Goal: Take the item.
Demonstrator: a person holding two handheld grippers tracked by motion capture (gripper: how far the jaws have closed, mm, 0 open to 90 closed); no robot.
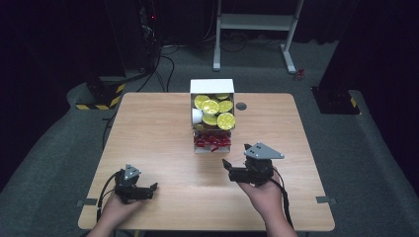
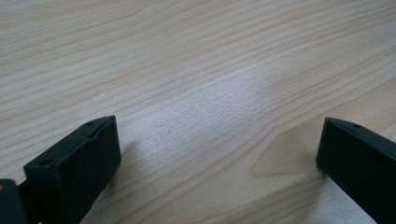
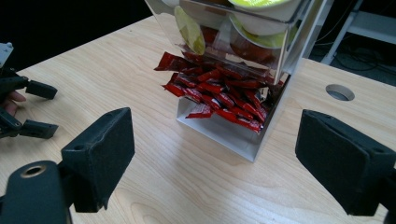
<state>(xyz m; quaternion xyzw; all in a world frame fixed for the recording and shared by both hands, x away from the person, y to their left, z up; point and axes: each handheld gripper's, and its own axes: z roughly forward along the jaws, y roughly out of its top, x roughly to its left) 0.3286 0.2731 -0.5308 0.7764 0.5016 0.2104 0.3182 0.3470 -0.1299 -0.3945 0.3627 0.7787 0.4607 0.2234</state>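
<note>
A: Dark room, and a pale wooden surface (image 1: 163,148) with a clear dispenser box (image 1: 212,116) at its far middle. I've got the right tool (image 1: 236,157) near that box, jaws wide apart, gripping nothing.

B: What are you going for?

A: The red sachets (image 3: 219,95) heaped in its bottom tray. I'd judge them light, limp and slick, so I'd pinch one by a free edge.

B: And the left tool (image 1: 154,187)?

A: Spread open, empty, low over bare wood. High view shows yellow-lidded cups (image 1: 217,111) on top; right gripper view shows the sachets spilling out the front.
</note>
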